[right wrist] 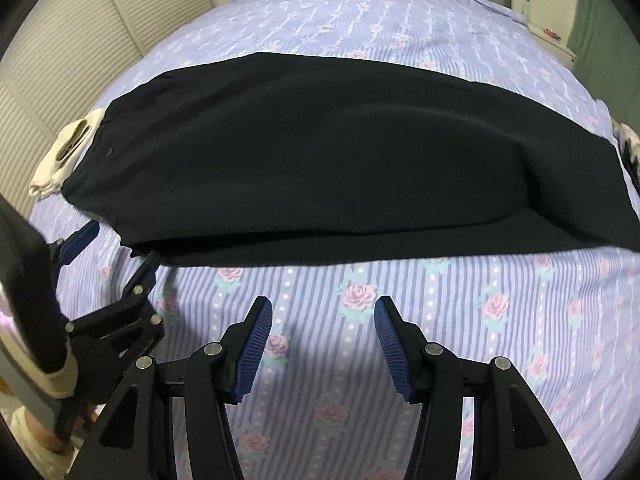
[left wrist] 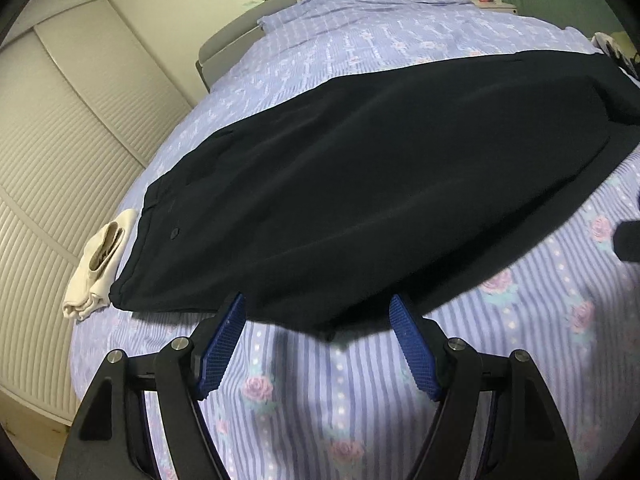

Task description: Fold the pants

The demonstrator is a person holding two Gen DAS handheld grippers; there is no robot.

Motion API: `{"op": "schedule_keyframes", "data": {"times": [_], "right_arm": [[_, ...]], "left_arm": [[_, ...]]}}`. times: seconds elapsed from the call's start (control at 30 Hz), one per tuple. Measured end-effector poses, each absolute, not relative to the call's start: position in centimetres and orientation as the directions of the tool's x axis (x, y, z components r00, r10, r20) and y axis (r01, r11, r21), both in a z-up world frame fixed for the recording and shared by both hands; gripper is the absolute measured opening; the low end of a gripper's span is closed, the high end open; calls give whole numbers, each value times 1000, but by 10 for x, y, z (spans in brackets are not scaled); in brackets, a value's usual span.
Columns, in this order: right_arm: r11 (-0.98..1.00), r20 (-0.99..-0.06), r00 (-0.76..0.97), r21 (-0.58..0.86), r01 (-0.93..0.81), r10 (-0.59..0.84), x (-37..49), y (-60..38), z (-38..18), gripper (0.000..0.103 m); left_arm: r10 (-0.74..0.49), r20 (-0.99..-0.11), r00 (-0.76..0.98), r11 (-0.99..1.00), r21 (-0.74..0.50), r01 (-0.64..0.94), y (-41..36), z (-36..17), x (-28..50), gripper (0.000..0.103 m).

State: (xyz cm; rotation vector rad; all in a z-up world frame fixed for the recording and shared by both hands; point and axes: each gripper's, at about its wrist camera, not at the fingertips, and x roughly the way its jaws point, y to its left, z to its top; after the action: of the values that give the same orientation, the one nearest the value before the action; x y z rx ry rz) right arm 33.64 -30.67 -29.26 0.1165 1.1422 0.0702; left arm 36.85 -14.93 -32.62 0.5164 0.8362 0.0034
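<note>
**A:** Blue-padded left claw (left wrist: 316,320) sits at the bottom of its frame, spread, straddling the near hem of the black pants (left wrist: 360,168) without pinching.

**B:** And the pants themselves?

**A:** Flat across the middle of the floral bedsheet (right wrist: 460,320), waistband at the left beside a cream garment (left wrist: 100,264). Soft, light, limp, I'd judge; they'll sag, so pinch edges, not the middle.

**B:** The right claw (right wrist: 323,320)?

**A:** Bottom centre, spread too, empty, short of the long near edge.
</note>
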Motion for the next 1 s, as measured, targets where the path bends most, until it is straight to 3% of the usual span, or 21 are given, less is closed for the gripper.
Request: {"op": "schedule_keyframes", "data": {"times": [0.1, 0.33, 0.37, 0.4, 0.47, 0.53, 0.67, 0.9, 0.97, 1.0], "right_arm": [[991, -901, 420, 128, 24, 106, 334, -304, -294, 54], [989, -881, 468, 124, 84, 71, 336, -312, -288, 54], [988, -880, 470, 121, 91, 64, 337, -313, -288, 54], [988, -880, 472, 119, 97, 59, 337, -315, -288, 54], [987, -881, 470, 113, 114, 47, 337, -321, -288, 54], [986, -880, 472, 114, 124, 43, 336, -325, -287, 54], [984, -878, 478, 106, 145, 24, 333, -337, -283, 54], [979, -887, 463, 103, 176, 11, 335, -355, -286, 54], [979, -881, 472, 88, 184, -9, 335, -361, -284, 54], [979, -879, 477, 78, 190, -23, 336, -365, -283, 54]], "left_arm": [[216, -708, 672, 884, 434, 173, -148, -329, 373, 64], [225, -599, 769, 863, 489, 128, -165, -318, 379, 63], [228, -615, 755, 857, 495, 145, -166, -324, 383, 52], [224, -641, 734, 857, 488, 165, -166, -329, 387, 34], [214, -679, 703, 873, 455, 174, -157, -333, 388, 16], [191, -668, 719, 883, 437, 171, -147, -327, 383, 9], [179, -644, 744, 869, 458, 187, -135, -314, 366, 7], [201, -716, 668, 849, 467, 245, -130, -339, 364, 8], [217, -710, 670, 840, 485, 243, -136, -336, 367, 11], [232, -702, 673, 830, 504, 240, -141, -336, 367, 17]]}}
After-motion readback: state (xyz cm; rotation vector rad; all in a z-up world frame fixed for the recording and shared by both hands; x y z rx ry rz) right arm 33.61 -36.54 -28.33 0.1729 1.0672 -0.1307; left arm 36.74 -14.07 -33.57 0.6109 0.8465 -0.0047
